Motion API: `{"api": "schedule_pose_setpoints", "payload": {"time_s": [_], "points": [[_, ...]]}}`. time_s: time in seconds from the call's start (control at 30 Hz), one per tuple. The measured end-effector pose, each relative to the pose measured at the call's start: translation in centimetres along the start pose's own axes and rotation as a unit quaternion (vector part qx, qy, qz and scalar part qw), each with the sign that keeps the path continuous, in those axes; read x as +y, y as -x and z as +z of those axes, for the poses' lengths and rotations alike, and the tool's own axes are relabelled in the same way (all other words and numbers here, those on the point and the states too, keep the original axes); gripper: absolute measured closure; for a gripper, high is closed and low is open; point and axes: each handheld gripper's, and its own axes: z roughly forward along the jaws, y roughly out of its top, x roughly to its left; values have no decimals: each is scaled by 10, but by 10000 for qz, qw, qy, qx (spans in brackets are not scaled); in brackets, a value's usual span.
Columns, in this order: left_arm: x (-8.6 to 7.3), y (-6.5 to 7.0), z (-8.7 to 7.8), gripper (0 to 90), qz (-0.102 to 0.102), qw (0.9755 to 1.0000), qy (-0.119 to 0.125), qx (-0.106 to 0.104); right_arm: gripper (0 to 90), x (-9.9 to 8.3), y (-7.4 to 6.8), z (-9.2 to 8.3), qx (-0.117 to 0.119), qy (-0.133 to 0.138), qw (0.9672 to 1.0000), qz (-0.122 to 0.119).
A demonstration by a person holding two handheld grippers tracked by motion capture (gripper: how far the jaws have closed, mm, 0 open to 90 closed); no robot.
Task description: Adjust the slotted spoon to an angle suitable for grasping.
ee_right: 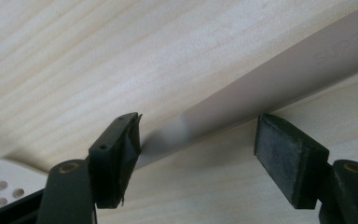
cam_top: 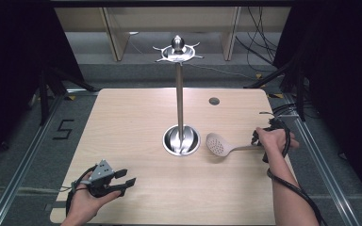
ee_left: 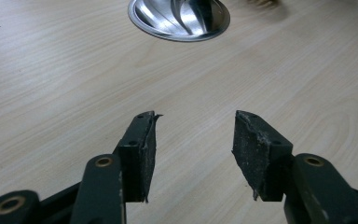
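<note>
Straddling the skimmer [cam_top: 219, 146] handle right of the stand [cam_top: 181, 139], the right gripper [ee_right: 196, 154] is gaping; the left gripper [ee_left: 193, 140] is spread, empty.

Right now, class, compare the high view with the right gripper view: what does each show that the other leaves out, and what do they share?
The high view alone shows the tall metal stand with its round base, the left gripper lying open near the table's front left, both forearms and the floor around the table. The right gripper view alone shows a close look at the right gripper, its jaws open on either side of the handle, with faint raised lettering on it. Both show the pale slotted spoon lying on the wooden table.
</note>
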Motion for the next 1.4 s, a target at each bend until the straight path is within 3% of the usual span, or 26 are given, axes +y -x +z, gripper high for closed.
{"api": "schedule_pose_setpoints", "payload": {"time_s": [0.03, 0.07, 0.13, 0.23, 0.4, 0.5, 0.53, 0.57, 0.63, 0.7, 0.73, 0.83, 0.87, 0.9, 0.93, 1.0, 1.1, 1.13, 1.17, 1.2, 1.27, 1.33, 1.37, 1.4], "points": [[0, 0, 0, 485, 0, 10000, 0, 0, 332, 0, 0, 0, 0, 0, 10000, 0], [0, 0, -1, 485, 23, 10000, -22, 38, 332, 1, 1, 4, 64, 221, 9997, 5], [0, -1, -1, 486, 31, 10000, -17, 6, 322, 3, 1, 5, 61, 3, 9999, 109], [0, -2, 0, 486, 70, 10000, -19, 31, 325, 4, 1, 6, 43, 70, 9997, 209], [0, -1, -1, 487, 94, 10000, 4, 0, 347, 6, -7, 8, -285, 140, 9995, 4], [0, -1, -2, 488, 68, 10000, -1, 1, 372, 5, -10, 9, -350, 236, 9991, -91], [0, -1, -1, 489, -16, 10000, 12, -15, 418, 6, -6, 10, -376, 357, 9972, -538], [0, -1, -1, 489, -16, 10000, 12, -15, 418, 6, -6, 10, -376, 357, 9972, -538], [0, -3, -2, 491, 100, 9999, -25, 4, 464, 6, -5, 10, -352, 371, 9956, -781], [0, -2, -1, 491, 109, 9999, -40, 13, 535, 4, -10, 8, -226, 250, 9975, -626], [0, -2, -1, 492, 109, 9999, -26, 23, 567, 4, -9, 8, -249, 155, 9968, -748], [0, 0, -1, 492, 6, 10000, -29, 17, 623, 3, -12, 7, -191, 71, 9967, -788], [-1, 0, 0, 493, 3, 10000, 4, 43, 695, 1, -17, 6, -66, -121, 9967, -798], [-1, -1, 0, 493, 12, 10000, -45, 24, 718, 0, -15, 7, -85, -121, 9946, -1028], [-1, -1, 0, 493, 12, 10000, -45, 24, 751, -2, -19, 6, 3, -257, 9954, -922], [0, -2, -1, 493, 114, 9999, -34, 41, 760, -3, -19, 6, -30, -297, 9895, -1413], [-1, 0, 0, 493, -8, 10000, 28, 66, 761, -9, -19, 4, 28, -303, 9842, -1746], [-1, 0, 0, 493, -8, 10000, 28, 66, 761, -9, -19, 4, 28, -303, 9842, -1746], [-1, 0, 0, 493, -7, 10000, 31, 69, 761, -10, -15, 1, 202, -118, 9785, -2050], [-1, 0, 0, 492, -7, 10000, 31, 69, 760, -15, -19, -5, 339, -181, 9814, -1881], [0, -2, -1, 492, 103, 9999, -12, 45, 760, -21, -19, -13, 588, -82, 9780, -1999], [0, -2, -1, 491, 104, 9999, -9, 44, 760, -29, -22, -22, 1069, 211, 9762, -1876], [0, -2, -1, 491, 95, 9999, -3, 39, 760, -33, -19, -25, 1111, 349, 9690, -2178], [0, -2, -1, 491, 95, 9999, -3, 39, 760, -35, -14, -26, 1201, 595, 9546, -2662]]}}
